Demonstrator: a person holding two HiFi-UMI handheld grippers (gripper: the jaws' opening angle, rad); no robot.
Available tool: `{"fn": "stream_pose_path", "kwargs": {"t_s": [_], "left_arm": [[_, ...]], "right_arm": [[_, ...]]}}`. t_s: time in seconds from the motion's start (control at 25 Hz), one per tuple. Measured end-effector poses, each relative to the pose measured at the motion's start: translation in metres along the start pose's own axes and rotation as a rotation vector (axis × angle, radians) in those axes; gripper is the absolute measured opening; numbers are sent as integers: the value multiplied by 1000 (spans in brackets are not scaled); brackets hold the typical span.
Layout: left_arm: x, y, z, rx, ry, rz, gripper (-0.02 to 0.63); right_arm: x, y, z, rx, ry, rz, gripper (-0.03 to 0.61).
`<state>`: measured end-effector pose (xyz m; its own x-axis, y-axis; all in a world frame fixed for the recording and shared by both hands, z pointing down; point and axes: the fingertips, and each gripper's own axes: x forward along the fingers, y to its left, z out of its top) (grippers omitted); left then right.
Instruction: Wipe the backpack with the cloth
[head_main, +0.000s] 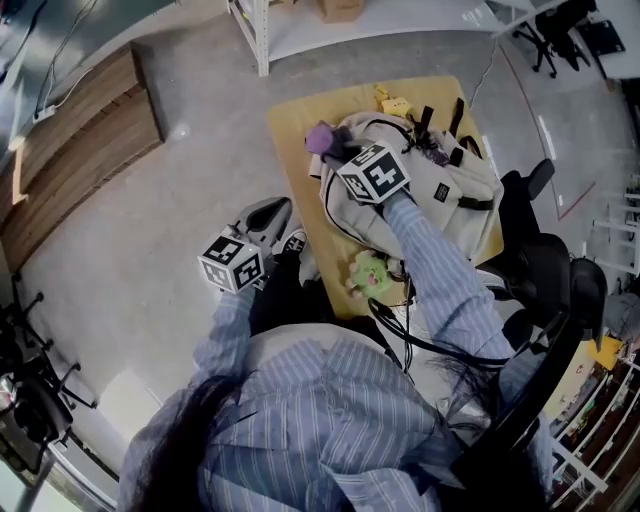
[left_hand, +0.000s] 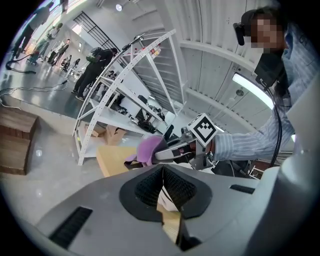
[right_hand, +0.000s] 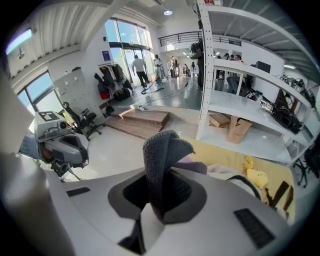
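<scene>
A pale grey backpack (head_main: 450, 190) with black straps lies on the wooden table (head_main: 290, 130). My right gripper (head_main: 335, 150) hovers over the backpack's far left end, shut on a bunched purple cloth (head_main: 320, 138). In the right gripper view the cloth (right_hand: 165, 160) stands up between the jaws, with the backpack (right_hand: 235, 175) just behind it. My left gripper (head_main: 272, 212) hangs off the table's near left side, above the floor. Its jaws meet at the tip (left_hand: 162, 167) with nothing between them. From there I see the cloth (left_hand: 147, 150) held out over the table.
A green plush toy (head_main: 370, 272) lies at the table's near edge and a yellow toy (head_main: 395, 103) at the far edge. White shelving (head_main: 300, 25) stands beyond the table. A black office chair (head_main: 540, 260) is at the right, a wooden platform (head_main: 80, 140) at the left.
</scene>
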<state>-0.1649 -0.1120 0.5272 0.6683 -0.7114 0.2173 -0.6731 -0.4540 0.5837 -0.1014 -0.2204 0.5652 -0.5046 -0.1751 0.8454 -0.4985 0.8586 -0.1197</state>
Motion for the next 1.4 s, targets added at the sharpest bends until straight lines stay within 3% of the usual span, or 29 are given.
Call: {"fn": "stream_pose_path", "kwargs": {"t_s": [0.52,0.84,1.08,1.4], "left_arm": [[-16,5,-3,-4,-16,66,5],[-4,-7,-2,8,-7,40,5],[16,-18,-3,19,17,-15,5],[40,-25,-5,25,52,-72,5]], "right_arm": [[-14,112,-61,17,-8,172,41],[-28,134,-87,49,2,223,41],[-63,79,-63,189,-146,153,41],[-128,-70,-33,337,-307,-140,41]]}}
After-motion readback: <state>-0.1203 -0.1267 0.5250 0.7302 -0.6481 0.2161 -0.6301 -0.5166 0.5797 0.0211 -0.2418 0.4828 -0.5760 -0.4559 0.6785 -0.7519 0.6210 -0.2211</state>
